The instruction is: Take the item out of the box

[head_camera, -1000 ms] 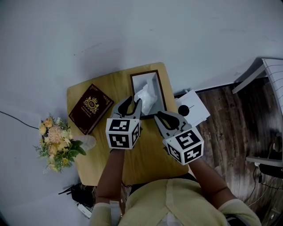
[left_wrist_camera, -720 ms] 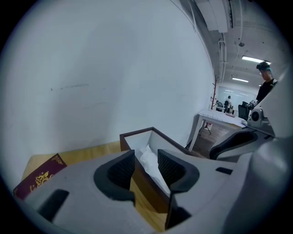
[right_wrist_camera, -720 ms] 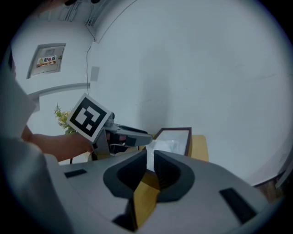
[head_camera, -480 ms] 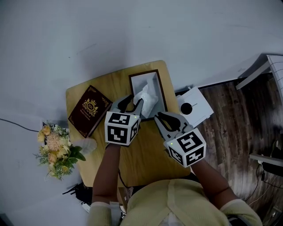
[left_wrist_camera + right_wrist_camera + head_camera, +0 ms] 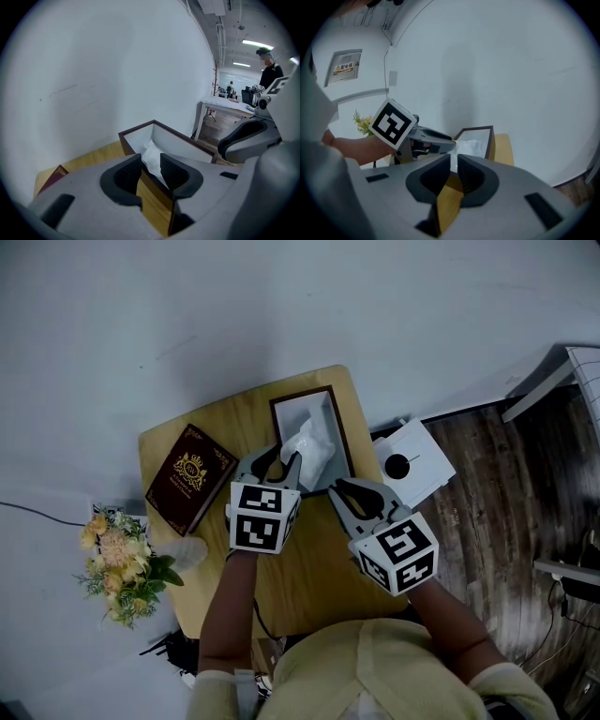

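A dark-rimmed box (image 5: 341, 432) with a white inside stands at the far side of the wooden table (image 5: 309, 568). A crumpled white item (image 5: 314, 448) lies in it. My left gripper (image 5: 281, 457) is open at the box's near left corner. Its jaws have just been opening wide and then easing back a little. In the left gripper view the item (image 5: 152, 152) shows just past the left gripper (image 5: 150, 159), with no pad pressing on it. My right gripper (image 5: 336, 486) sits shut and empty by the box's near right corner; the box (image 5: 490, 140) lies ahead of it.
A dark red book (image 5: 190, 474) with a gold emblem lies at the table's left. A bunch of yellow flowers (image 5: 122, 563) stands off its left edge. On the floor to the right is a white case (image 5: 412, 463). A white wall runs behind the table.
The left gripper's jaws stand wider apart than a second ago, and it has dipped slightly at the box's near end. The right gripper has kept still.
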